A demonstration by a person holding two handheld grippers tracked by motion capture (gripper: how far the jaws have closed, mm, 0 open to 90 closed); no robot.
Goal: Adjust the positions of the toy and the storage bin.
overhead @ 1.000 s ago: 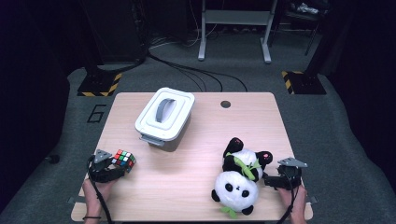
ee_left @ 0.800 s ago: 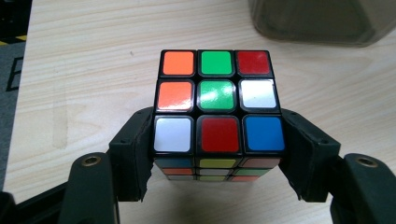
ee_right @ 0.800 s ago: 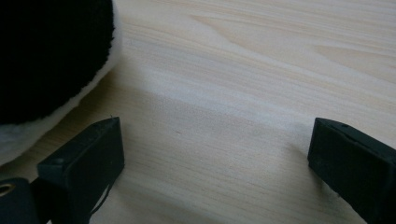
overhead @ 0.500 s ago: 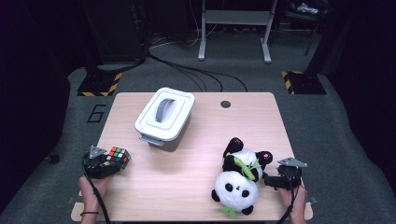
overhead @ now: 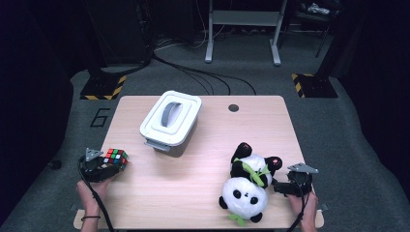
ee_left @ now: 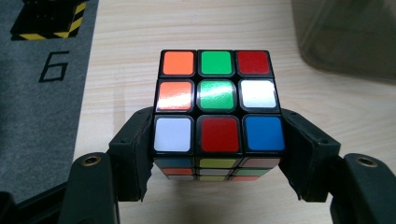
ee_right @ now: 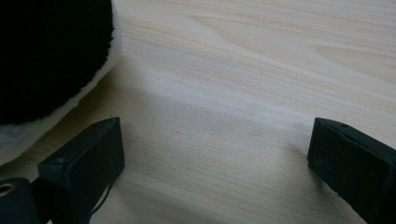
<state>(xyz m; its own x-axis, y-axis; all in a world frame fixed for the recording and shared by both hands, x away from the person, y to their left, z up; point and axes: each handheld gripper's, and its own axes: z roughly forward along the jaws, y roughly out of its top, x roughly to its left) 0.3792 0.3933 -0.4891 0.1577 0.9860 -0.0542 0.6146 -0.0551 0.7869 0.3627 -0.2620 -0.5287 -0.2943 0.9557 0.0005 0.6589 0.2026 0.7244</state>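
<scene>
A: How far along is the work judged to be?

B: Barely past the start. The cube (ee_left: 219, 109) is gripped between the jaws of the left gripper (overhead: 99, 166), pads pressed on both its side faces, near the 8 o'clock corner of the surface (overhead: 203, 193). Whether it is lifted clear or resting there cannot be told.

A: And the bin?

B: The bin (overhead: 170, 122) is seen toward 11 o'clock from the middle of the surface, well apart from the cube, with its lid shut and the handle lying flat. If the cube is meant to go inside, which is only a guess, the carrying, the opening of the lid and the release are all left to be done.

A: What of the other side?

B: The right gripper (overhead: 289, 185) is held low at 4 o'clock, its jaws spread wide with bare wood between them. The panda (overhead: 244, 193) lies just beside it, ungrasped; nothing has been done with it.
</scene>
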